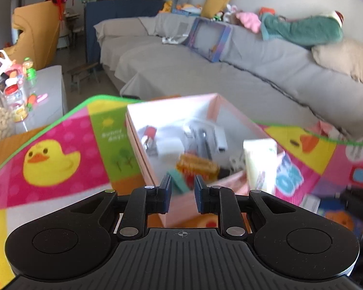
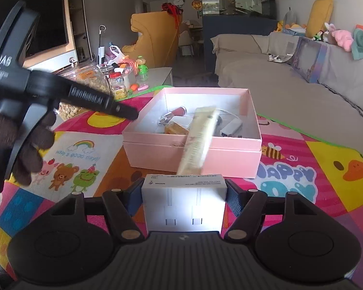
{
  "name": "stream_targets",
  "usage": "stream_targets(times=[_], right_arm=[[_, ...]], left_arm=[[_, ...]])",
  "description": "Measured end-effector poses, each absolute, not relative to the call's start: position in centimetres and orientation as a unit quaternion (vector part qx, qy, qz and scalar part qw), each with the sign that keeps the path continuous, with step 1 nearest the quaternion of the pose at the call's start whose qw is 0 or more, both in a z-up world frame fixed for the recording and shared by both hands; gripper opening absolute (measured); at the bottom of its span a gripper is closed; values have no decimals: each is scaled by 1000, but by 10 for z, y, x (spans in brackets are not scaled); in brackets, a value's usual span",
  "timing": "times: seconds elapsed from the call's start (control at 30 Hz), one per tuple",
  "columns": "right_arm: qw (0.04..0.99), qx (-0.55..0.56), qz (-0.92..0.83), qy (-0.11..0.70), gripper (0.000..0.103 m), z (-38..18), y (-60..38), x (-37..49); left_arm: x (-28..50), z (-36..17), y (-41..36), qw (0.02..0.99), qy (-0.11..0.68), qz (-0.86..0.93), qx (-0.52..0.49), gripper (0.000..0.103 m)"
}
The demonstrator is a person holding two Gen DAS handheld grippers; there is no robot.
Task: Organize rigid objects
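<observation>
Lying on cartoon play mat [image 2: 326, 159], pink box [image 2: 193, 149]; grey sofa [image 2: 302, 89] behind; left tool [image 1: 182, 188] pressed together, right tool [image 2: 183, 193] pinching white box [image 2: 183, 203]

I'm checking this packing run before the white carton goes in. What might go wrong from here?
1. The cream tube leans over the pink box's front wall; the white carton held in the right tool may knock it out.
2. The box already holds a lipstick and an amber bottle, so the carton may land tilted.
3. The left tool hovers at the box's left side; the tools may collide.
</observation>
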State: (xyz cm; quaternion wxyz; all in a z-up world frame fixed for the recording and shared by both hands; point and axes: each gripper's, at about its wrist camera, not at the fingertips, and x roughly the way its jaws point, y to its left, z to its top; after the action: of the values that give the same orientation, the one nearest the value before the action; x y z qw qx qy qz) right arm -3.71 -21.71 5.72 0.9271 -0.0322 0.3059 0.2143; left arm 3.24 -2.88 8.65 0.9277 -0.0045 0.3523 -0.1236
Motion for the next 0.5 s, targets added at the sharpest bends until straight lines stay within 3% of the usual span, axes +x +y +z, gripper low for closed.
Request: stream_targets(times=[0.5], right_arm=[[933,-71,179,304,69,56,-235,-78]], left_arm=[[8,59,-86,896,347,-277,5,22]])
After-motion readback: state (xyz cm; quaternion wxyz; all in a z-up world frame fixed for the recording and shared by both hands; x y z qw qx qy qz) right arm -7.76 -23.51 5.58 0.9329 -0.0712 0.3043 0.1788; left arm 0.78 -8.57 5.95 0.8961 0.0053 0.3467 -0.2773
